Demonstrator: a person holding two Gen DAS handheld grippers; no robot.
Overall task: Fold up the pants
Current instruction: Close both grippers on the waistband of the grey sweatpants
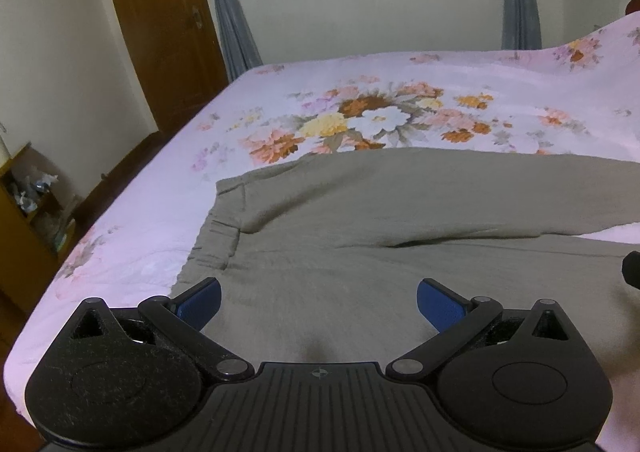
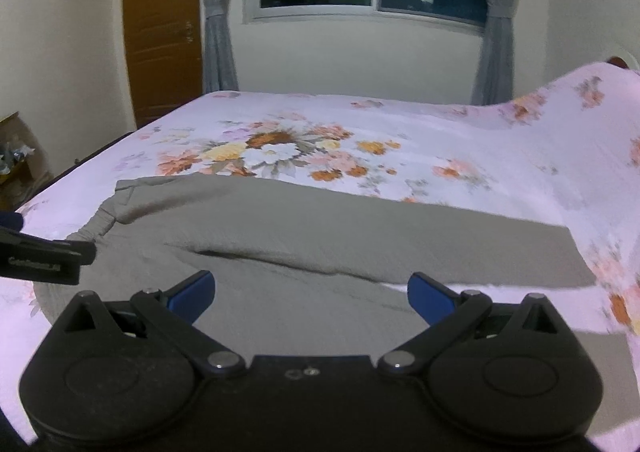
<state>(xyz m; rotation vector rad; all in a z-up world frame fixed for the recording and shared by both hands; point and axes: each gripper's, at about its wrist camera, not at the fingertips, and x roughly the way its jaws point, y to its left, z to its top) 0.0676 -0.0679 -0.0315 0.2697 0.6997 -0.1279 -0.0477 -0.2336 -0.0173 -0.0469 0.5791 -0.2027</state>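
Both tongs, left gripper (image 1: 318, 302) and right gripper (image 2: 311, 294), are hanging spread wide, pinching nothing. Grey pants (image 1: 400, 212) are lying flat on the flowery bed (image 1: 400, 92) below them.

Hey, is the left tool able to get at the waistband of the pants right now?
Probably yes. The left tool is open and hovers over the pants, with the waistband just ahead to its left and nothing lying between them.

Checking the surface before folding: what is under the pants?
The pants lie on a pink floral bedsheet, which shows all around them. The sheet beneath the fabric is covered, so anything there cannot be seen.
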